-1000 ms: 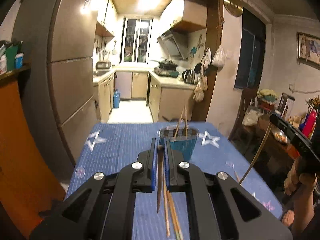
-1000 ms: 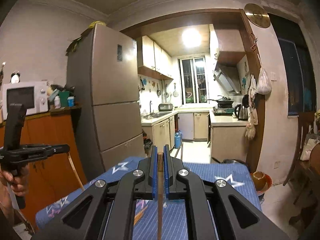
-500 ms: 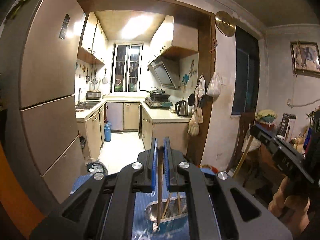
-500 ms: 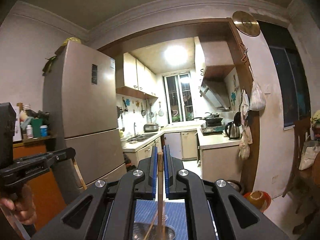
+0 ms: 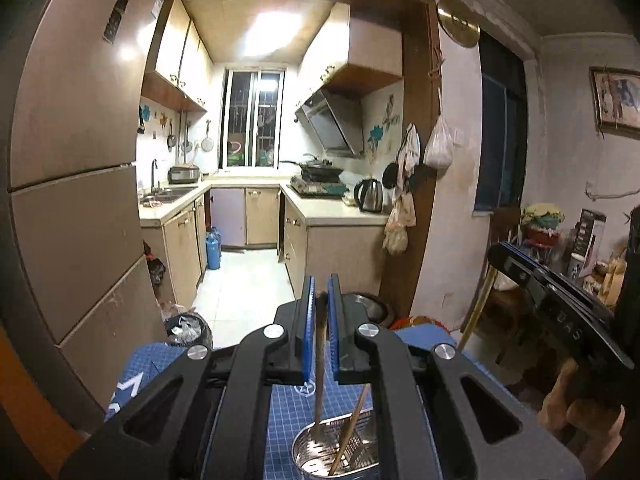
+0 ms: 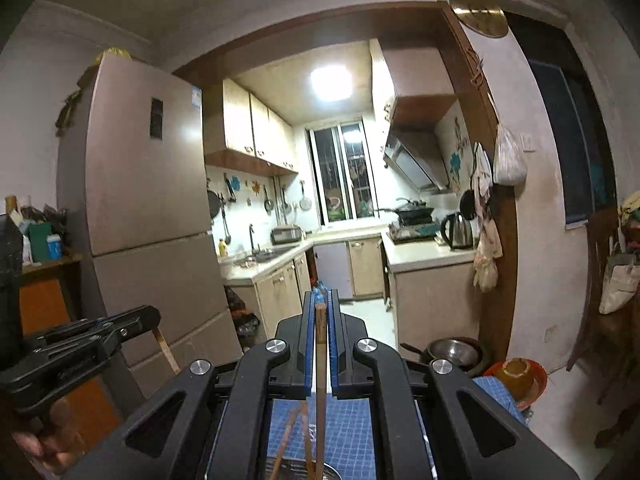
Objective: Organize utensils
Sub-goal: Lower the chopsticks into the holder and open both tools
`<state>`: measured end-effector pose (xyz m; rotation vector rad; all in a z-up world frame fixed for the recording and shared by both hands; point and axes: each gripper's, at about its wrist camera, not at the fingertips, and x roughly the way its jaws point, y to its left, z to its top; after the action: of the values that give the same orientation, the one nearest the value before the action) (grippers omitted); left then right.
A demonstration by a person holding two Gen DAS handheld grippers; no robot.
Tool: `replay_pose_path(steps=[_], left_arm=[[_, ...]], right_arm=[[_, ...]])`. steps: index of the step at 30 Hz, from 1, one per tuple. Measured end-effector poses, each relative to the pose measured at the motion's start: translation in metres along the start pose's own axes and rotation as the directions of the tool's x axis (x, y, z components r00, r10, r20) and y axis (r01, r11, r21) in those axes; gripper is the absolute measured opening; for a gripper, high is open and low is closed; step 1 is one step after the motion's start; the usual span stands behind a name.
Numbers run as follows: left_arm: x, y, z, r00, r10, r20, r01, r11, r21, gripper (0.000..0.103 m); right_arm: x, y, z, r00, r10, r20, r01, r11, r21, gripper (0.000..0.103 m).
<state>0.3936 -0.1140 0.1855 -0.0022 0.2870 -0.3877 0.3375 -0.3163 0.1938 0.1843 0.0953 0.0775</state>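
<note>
Left gripper (image 5: 319, 300): pinches a dark chopstick (image 5: 319, 376), tip inside the steel holder (image 5: 308, 452).
Right gripper (image 6: 320, 304): pinches a second chopstick (image 6: 320, 408) above the holder.
Done: other chopsticks (image 5: 352, 428) in holder.
Left: release both.

Two wooden chopsticks (image 5: 320, 364) hang upright over a steel holder (image 5: 320, 454)

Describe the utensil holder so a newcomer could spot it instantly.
Find the blue grid tablecloth in the left wrist view. Directly below the left tongs stands a perforated metal utensil holder. It is the only shiny container there, with chopsticks leaning inside.
</note>
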Motion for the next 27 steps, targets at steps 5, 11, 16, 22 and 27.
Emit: replay_pose_path(steps=[5, 11, 16, 22, 27], left_arm=[[0.011, 0.009, -0.017, 0.999, 0.023, -0.03, -0.023, 1.0, -0.012, 0.005], [0.016, 0.013, -0.033, 0.995, 0.081, -0.05, -0.08, 0.997, 0.014, 0.005], [0.0, 0.023, -0.039, 0.996, 0.08, -0.042, -0.08, 0.997, 0.006, 0.046], [-0.025, 0.044, -0.041, 0.995, 0.104, -0.006, -0.104, 0.994, -0.042, 0.049], [-0.038, 0.052, -0.049, 0.993, 0.12, -0.011, -0.121, 0.991, -0.065, 0.049]], right_arm=[[0.014, -0.005, -0.02, 0.999, -0.031, -0.041, 0.032, 0.999, 0.009, 0.008], [0.023, -0.002, -0.042, 0.995, -0.053, -0.085, 0.052, 0.999, -0.011, 0.008], [0.007, -0.003, -0.051, 0.994, -0.093, -0.054, 0.092, 0.996, -0.016, 0.075], [-0.01, -0.017, -0.053, 0.993, -0.104, -0.051, 0.105, 0.994, 0.008, 0.075], [-0.024, -0.02, -0.062, 0.991, -0.114, -0.065, 0.114, 0.993, -0.012, 0.075]])
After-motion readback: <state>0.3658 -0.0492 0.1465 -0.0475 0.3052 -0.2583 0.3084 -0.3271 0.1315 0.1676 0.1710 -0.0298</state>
